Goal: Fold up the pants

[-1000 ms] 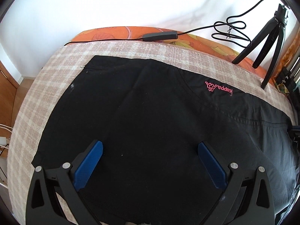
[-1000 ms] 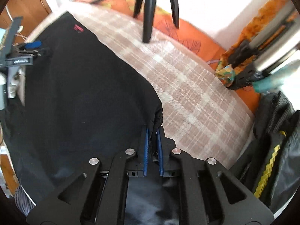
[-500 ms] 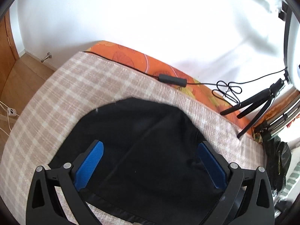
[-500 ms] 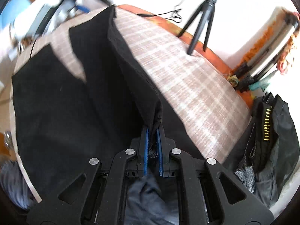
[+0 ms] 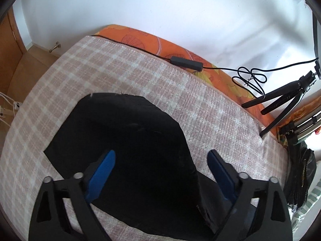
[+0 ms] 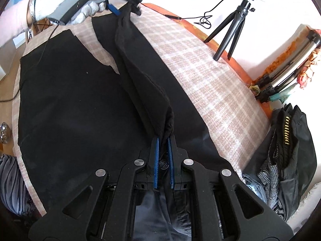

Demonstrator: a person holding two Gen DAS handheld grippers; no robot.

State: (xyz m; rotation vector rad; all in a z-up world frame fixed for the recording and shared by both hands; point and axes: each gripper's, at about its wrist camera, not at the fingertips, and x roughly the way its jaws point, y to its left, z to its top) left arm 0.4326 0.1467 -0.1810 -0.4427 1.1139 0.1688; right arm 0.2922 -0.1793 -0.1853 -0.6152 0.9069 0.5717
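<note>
In my left wrist view the black pants (image 5: 128, 144) lie on the checked blanket (image 5: 140, 76), running away from me; my left gripper (image 5: 160, 172) has just been closing but is still wide, its pads off the cloth. In my right wrist view the pants' length runs toward the gloved hand (image 6: 66, 2), and my right gripper (image 6: 163, 140) is clamped on a raised fold.

A bed (image 5: 124, 74) with a beige checked cover carries the black pants (image 6: 76, 104), spread flat with one edge lifted. Along its far orange edge lie a black cable with an inline box (image 5: 186, 63) and a small tripod (image 6: 230, 34).
</note>
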